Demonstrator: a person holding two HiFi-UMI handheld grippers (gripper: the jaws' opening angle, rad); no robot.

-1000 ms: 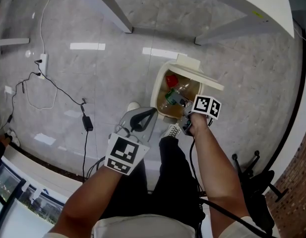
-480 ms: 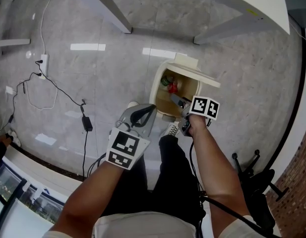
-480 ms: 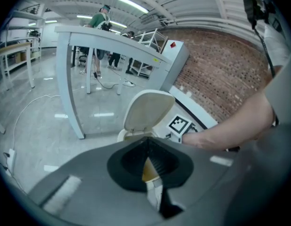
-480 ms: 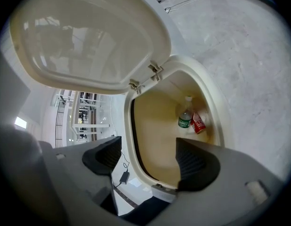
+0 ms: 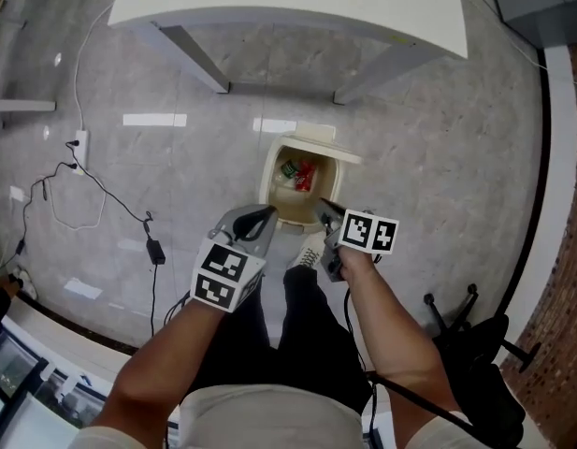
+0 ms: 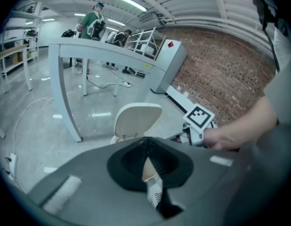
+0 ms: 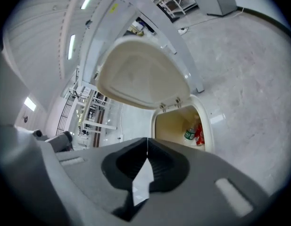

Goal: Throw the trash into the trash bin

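1. The right gripper (image 7: 146, 141) has its jaws together, tips meeting. They have just been closing, with nothing between them.
2. The left gripper (image 6: 146, 140) also shows its jaws shut tip to tip, with nothing between them.
3. In the head view both grippers hang side by side above the person's legs, pointing forward and down at the trash bin (image 5: 273, 183) on the floor. The right one is near the bin's front rim, and the left one sits off its near left corner.
4. The bin's lid (image 7: 140, 74) stands open, hinged on the far side, so the mouth faces both sets of jaws.
5. The trash lies inside the bin, ahead of and below the jaws: a green-labelled bottle (image 7: 190, 134) and a red piece (image 7: 200, 134), just beside each other. The bottle's long axis looks tilted up against the wall.
6. With both jaws empty, the throw looks done. If the lid needs shutting, the right hand is the nearer one.
7. A white desk (image 5: 288, 3) stands beyond the bin.
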